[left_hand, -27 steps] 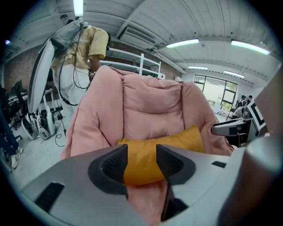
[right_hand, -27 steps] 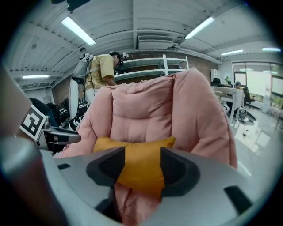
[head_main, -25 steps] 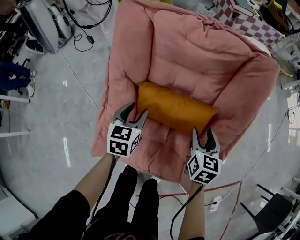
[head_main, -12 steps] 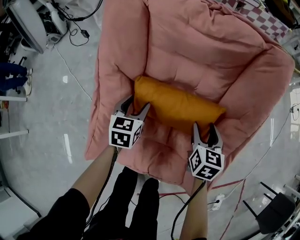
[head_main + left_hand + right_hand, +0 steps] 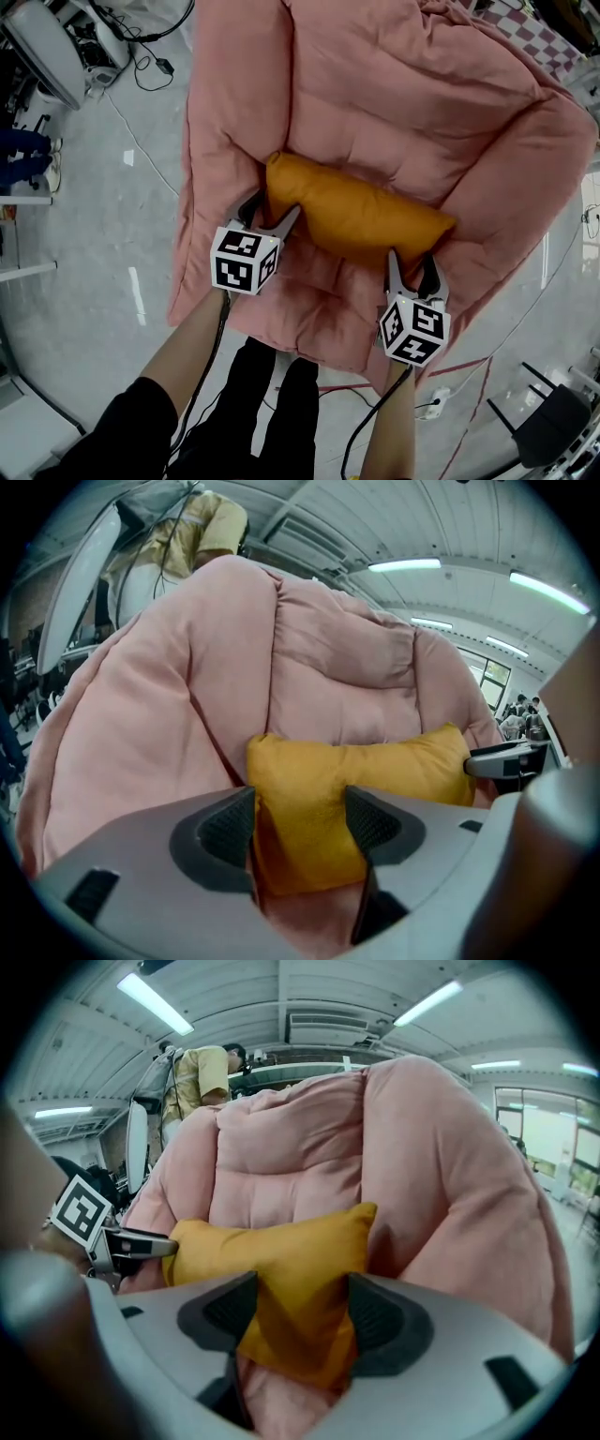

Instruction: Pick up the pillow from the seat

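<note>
An orange pillow (image 5: 352, 211) lies across the seat of a padded pink armchair (image 5: 375, 94). My left gripper (image 5: 272, 214) is at the pillow's left end. Its jaws are opening, and the pillow's corner (image 5: 309, 789) sits between them without being pinched. At the pillow's right end, my right gripper (image 5: 411, 267) also has its jaws opening. The right corner of the pillow (image 5: 291, 1260) bulges into that gap. In the left gripper view the right gripper's tip (image 5: 502, 759) shows beside the pillow's far end.
Cables (image 5: 141, 70) trail over the grey floor left of the chair. A power strip (image 5: 434, 405) and a black chair (image 5: 548, 427) are at the lower right. A checkered cloth (image 5: 525, 37) lies behind the armchair. A person in a yellow shirt (image 5: 197, 1072) stands behind it.
Both grippers have moved forward to the pillow's two ends, and their jaws stand wider apart. The pillow has not moved.
</note>
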{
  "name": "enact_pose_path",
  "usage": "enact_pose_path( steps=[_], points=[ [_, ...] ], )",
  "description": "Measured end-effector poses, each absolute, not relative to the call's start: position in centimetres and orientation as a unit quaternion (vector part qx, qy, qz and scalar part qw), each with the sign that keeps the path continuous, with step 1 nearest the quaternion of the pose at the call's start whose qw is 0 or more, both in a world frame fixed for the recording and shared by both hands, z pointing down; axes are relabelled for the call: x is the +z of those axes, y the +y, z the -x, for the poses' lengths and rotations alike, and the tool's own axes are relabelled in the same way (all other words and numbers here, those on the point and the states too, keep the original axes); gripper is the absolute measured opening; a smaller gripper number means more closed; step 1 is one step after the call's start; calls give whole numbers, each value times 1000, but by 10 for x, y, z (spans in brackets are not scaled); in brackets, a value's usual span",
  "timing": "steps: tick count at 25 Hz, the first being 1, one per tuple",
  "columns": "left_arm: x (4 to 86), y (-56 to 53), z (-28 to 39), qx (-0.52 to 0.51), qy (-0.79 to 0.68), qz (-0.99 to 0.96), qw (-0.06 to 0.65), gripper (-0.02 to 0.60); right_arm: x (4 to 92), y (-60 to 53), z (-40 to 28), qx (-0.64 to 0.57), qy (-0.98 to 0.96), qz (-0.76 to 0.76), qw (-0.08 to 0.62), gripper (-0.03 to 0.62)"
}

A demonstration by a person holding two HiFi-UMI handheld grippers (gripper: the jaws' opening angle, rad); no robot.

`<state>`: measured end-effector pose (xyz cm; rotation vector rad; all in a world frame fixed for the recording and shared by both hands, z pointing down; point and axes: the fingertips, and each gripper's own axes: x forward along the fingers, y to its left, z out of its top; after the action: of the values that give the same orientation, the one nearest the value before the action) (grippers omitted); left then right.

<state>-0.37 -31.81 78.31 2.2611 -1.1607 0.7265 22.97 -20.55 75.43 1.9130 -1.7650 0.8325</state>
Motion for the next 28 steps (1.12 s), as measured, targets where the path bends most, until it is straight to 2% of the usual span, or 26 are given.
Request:
enact_pose_path(
  steps=[4, 18, 22, 28],
  points=[
    [789, -323, 1, 266, -418, -830, 255, 299, 761, -209, -233, 305, -631, -685, 201, 293],
    [816, -334, -17, 271, -392, -829, 293, 299, 794, -226, -248, 343, -632, -671, 181, 308],
    [817, -332, -22, 278, -387, -832, 282, 260, 797, -227, -246, 338, -637, -668, 187, 297],
    [810, -324, -22, 269, -387, -836, 282, 176, 791, -224, -238, 331, -646, -662, 187, 214]
  ],
)
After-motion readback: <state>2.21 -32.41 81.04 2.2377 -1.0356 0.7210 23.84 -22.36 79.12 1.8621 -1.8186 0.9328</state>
